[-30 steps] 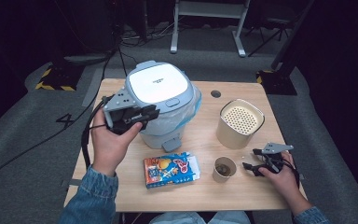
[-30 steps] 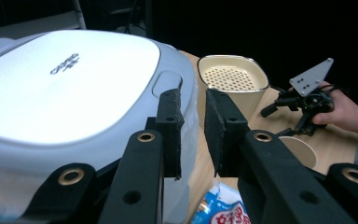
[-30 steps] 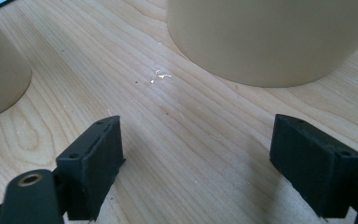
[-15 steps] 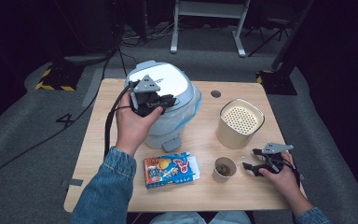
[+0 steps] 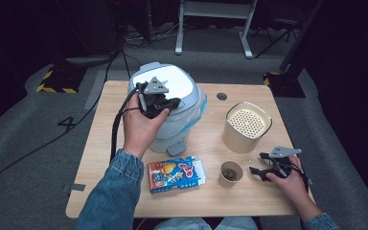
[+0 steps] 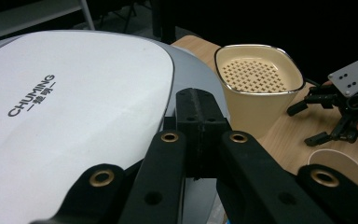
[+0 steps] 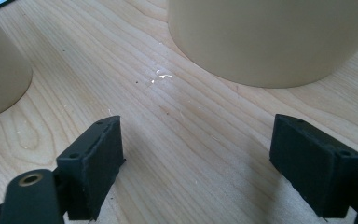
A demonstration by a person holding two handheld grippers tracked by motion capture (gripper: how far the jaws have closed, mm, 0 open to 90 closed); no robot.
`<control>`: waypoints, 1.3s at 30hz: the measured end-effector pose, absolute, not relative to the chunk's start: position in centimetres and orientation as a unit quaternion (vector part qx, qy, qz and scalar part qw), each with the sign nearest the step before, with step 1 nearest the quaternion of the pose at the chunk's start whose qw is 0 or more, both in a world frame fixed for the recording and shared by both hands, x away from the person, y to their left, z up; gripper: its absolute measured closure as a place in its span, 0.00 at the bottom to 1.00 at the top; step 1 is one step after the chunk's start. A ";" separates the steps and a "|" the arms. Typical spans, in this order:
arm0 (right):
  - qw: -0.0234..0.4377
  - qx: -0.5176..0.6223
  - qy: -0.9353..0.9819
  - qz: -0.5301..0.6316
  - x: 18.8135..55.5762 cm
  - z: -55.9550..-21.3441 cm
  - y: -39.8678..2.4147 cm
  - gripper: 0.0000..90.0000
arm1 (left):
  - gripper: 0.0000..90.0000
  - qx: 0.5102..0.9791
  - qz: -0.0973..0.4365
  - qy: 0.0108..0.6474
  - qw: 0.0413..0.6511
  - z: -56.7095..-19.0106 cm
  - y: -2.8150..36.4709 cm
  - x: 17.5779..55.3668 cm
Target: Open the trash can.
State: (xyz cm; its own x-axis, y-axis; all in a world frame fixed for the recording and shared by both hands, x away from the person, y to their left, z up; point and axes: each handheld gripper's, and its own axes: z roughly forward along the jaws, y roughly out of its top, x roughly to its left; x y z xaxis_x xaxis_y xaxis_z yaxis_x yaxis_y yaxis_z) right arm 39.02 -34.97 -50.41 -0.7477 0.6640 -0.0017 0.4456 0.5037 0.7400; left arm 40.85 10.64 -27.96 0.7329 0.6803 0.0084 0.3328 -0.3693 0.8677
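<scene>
High view: left gripper (image 5: 165, 103) sits over the lid of the grey-white bin (image 5: 184, 91) at the table's (image 5: 100, 158) 11 o'clock, jaws brought together with nothing between them — they have just been closing. Left gripper view confirms it: the two black pads meet, tip poised at the lid's right edge, the white lid panel (image 6: 65, 116) spreading off toward 9 and 10 o'clock from the fingertips. The lid's long axis runs roughly away from the person, and the closed tip lies at its near-right rim. Judgement: a press or push on the lid looks to be the step in hand; the tip would need to travel toward 9 o'clock to land squarely on the panel.

Right gripper (image 5: 268, 167) rests at the table's 4 o'clock, jaws spread wide over bare wood, holding nothing. Just at its 9 o'clock stands the paper cup (image 5: 231, 173); at its 11 o'clock, the cream perforated canister (image 5: 246, 125). A snack packet (image 5: 176, 174) lies flat at the near edge.

Left hand is far nearer the bin — right hand well apart from it.
</scene>
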 end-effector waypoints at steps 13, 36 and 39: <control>0.144 0.325 0.855 0.378 39.0 -50.4 -35.0 0.19 | 1.00 0.807 0.176 0.299 0.478 -28.4 10.1 40.8; 0.135 0.324 0.855 0.382 38.2 -49.5 -34.7 0.34 | 0.47 0.803 0.185 0.272 0.497 -30.3 16.6 33.7; 0.139 0.319 0.853 0.389 37.7 -48.6 -34.7 0.35 | 0.45 0.807 0.187 0.277 0.488 -31.3 17.6 33.0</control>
State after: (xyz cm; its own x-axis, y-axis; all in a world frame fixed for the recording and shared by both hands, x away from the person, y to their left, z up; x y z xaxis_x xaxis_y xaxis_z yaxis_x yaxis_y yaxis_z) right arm 37.72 -34.72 -48.57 -0.7571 0.6532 0.0112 0.4364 0.4928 0.7528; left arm 32.99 17.56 -31.34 0.7766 0.6292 0.0304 0.2653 -0.3705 0.8901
